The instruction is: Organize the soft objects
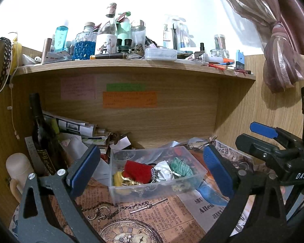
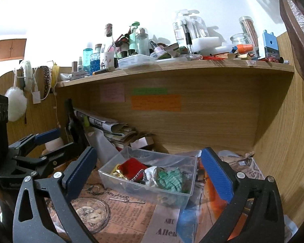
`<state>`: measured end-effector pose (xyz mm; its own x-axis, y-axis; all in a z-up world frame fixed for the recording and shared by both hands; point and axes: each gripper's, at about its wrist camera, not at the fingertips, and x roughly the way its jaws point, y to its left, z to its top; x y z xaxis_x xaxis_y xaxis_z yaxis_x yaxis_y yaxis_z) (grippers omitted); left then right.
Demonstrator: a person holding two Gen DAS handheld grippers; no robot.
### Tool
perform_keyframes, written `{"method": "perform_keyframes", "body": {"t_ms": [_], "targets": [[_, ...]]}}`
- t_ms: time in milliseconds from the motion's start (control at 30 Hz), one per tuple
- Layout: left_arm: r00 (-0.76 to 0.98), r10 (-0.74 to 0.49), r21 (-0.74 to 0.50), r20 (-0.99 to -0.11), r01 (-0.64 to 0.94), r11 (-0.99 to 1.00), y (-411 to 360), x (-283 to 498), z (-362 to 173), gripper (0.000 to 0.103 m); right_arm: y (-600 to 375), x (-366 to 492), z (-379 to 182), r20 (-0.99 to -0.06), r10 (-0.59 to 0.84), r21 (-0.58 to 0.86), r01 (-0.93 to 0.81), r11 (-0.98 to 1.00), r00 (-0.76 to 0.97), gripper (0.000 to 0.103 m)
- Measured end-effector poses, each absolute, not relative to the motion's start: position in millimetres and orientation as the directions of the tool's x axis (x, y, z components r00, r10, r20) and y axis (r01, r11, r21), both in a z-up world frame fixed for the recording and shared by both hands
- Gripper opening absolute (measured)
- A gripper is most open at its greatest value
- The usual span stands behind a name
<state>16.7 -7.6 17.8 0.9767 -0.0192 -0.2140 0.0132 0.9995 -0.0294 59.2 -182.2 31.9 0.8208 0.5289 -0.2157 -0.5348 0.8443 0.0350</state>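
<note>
Clear plastic forms the bin (image 1: 152, 184) that sits on the newspaper-print desk cover (image 1: 168, 212), under a wooden shelf (image 1: 131, 68) crowded with bottles and jars. Inside the bin lie the soft things: a red velvet pouch (image 1: 136, 170) toward its left, a white crumpled cloth (image 1: 163, 169) in the middle and a green knitted piece (image 1: 181, 167) toward its right, with some yellow and gold items (image 1: 123, 181) at the near left corner. A beaded strap (image 1: 153, 175) lies between the red pouch and the white cloth.

The left gripper (image 1: 152, 167) is spread wide with nothing between its blue pads (image 1: 85, 167); in the left wrist view the bin lies straight ahead between the two fingers, which flank it without touching. The right gripper (image 2: 150, 174) is likewise wide apart and holds nothing; in its own view the bin (image 2: 143, 190) sits ahead between the fingers, turned at an angle, its near right corner close to the right pad (image 2: 216, 176). The red pouch (image 2: 131, 166), white cloth (image 2: 152, 175) and green piece (image 2: 171, 179) all rest inside the bin, apart from both tools.

Each gripper shows in the other's camera: the right gripper (image 1: 259, 135) to the right of the bin in the left view, the left gripper (image 2: 48, 141) to the left of it in the right view. A dark wine bottle (image 1: 41, 127) leans at the back left beside a stack of papers (image 1: 79, 127), and coloured sticky notes (image 1: 129, 99) are stuck on the back panel.
</note>
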Motion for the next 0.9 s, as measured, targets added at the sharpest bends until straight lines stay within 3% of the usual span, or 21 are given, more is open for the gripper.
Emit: {"method": "perform_keyframes", "body": {"t_ms": [900], "targets": [[0.974, -0.024, -0.047, -0.225, 0.013, 0.999, -2.4, 19.7, 11.8, 0.103, -178.6, 58.5, 28.9, -0.233, 0.534, 0.024, -0.544, 0.839, 0.813, 0.103]]}}
